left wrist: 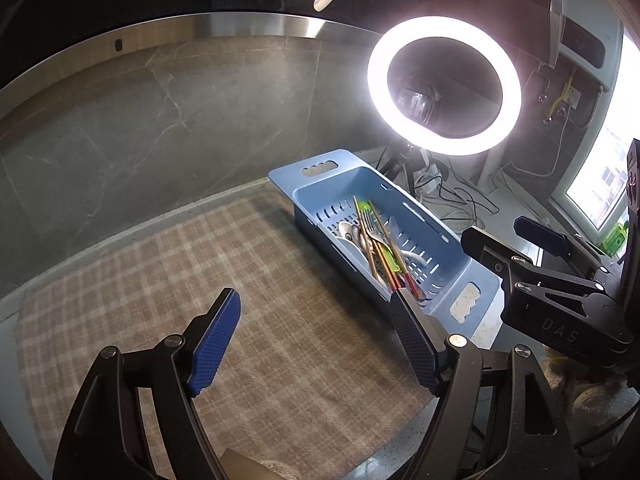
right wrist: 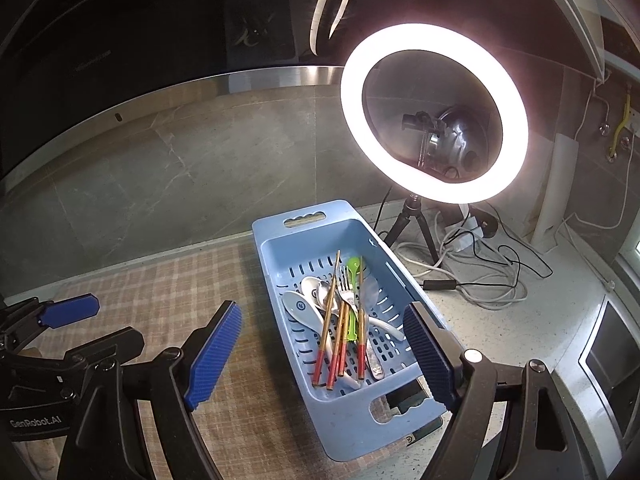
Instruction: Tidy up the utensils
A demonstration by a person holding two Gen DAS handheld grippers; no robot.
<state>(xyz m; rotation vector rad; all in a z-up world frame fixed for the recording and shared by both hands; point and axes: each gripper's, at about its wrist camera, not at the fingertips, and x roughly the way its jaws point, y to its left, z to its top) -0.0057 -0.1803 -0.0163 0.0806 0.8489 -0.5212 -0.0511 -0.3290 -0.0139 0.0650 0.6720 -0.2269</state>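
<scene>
Blue ribbed pads tip the left gripper, which tilts down over the checked beige cloth on the counter, jaws spread wide with nothing between them. Its right finger ends at the near corner of the pale blue slotted plastic basket, which sits along the cloth's right edge. At the right edge of this view the right gripper hangs beside the basket.

From the right wrist, the right gripper slants down over the basket, jaws wide and empty. Inside lie red-tipped wooden chopsticks, white ceramic spoons, a steel fork and a green-handled utensil. A glowing white ring light stands behind.
</scene>
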